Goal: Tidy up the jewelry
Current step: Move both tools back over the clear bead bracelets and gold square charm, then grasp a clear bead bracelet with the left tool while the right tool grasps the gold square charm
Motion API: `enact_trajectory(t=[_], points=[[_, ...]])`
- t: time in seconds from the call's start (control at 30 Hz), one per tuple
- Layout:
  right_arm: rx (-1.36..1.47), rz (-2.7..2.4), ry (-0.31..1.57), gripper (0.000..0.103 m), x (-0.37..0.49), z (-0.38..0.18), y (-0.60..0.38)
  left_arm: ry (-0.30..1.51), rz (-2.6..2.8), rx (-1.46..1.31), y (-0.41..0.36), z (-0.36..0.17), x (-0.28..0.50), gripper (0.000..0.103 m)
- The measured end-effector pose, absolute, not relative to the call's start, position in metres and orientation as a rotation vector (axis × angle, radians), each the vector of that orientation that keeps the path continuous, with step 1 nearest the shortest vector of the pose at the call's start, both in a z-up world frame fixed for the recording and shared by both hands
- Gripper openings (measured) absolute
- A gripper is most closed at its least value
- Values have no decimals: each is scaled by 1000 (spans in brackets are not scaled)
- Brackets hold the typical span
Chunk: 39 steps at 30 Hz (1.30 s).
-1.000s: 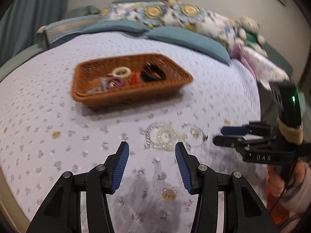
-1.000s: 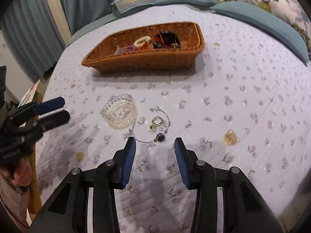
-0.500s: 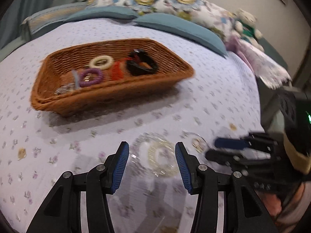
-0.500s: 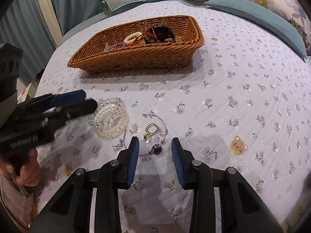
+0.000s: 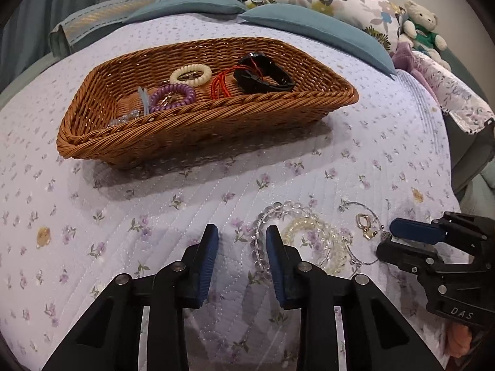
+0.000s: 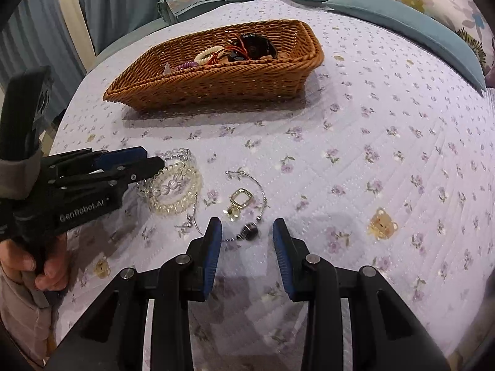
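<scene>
Closing left gripper (image 5: pixel 242 247) at two bead bracelets (image 5: pixel 303 241), nothing clamped, right gripper (image 6: pixel 247 241) apart, one basket (image 5: pixel 198 130)

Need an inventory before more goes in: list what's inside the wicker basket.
Inside the wicker basket: cream ring, purple coil, red cord, black band, clear beads. The near wall hides the floor behind it.

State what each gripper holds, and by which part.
Nothing yet. The left gripper is closing, only the clear bead bracelet's edge between its fingers; the right gripper straddles the necklace.
</scene>
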State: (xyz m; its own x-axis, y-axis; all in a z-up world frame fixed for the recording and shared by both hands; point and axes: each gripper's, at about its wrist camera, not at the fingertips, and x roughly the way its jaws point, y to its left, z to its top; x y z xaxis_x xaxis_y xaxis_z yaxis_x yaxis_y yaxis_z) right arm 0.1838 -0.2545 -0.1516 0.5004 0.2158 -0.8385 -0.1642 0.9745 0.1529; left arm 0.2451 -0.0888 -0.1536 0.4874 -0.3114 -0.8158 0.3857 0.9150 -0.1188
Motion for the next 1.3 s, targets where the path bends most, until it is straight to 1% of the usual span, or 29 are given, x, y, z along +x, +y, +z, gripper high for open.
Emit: enact_trajectory(t=[0.03, 0.1, 0.13, 0.17, 0.2, 0.27, 0.3, 0.33, 0.47, 0.83, 1.07, 1.3], points=[[44, 219, 1023, 38, 185, -152, -252, 973, -421, 90, -90, -154, 246, 32], [1, 189, 1019, 32, 184, -153, -246, 971, -415, 97, -91, -154, 245, 32], [-24, 175, 1014, 24, 183, -153, -243, 970, -412, 102, -93, -154, 245, 32], [-41, 165, 1011, 19, 181, -153, -241, 967, -407, 109, -94, -154, 245, 30], [-58, 153, 1008, 15, 180, -153, -239, 965, -404, 117, -95, -154, 244, 26], [-63, 150, 1006, 14, 178, -154, -239, 959, -397, 130, -97, -154, 243, 19], [-63, 153, 1005, 13, 176, -153, -240, 958, -396, 132, -97, -154, 243, 12], [-62, 159, 1004, 12, 174, -153, -240, 959, -403, 129, -97, -153, 242, 7], [-42, 200, 991, 12, 165, -149, -245, 952, -402, 112, -95, -150, 235, 7], [35, 256, 961, 12, 143, -131, -255, 946, -452, -69, -69, -134, 195, 7], [40, 289, 879, 12, 130, -95, -251, 890, -496, -185, -46, -102, 172, 7], [47, 324, 828, 12, 125, -68, -248, 819, -537, -206, -41, -66, 159, 7]])
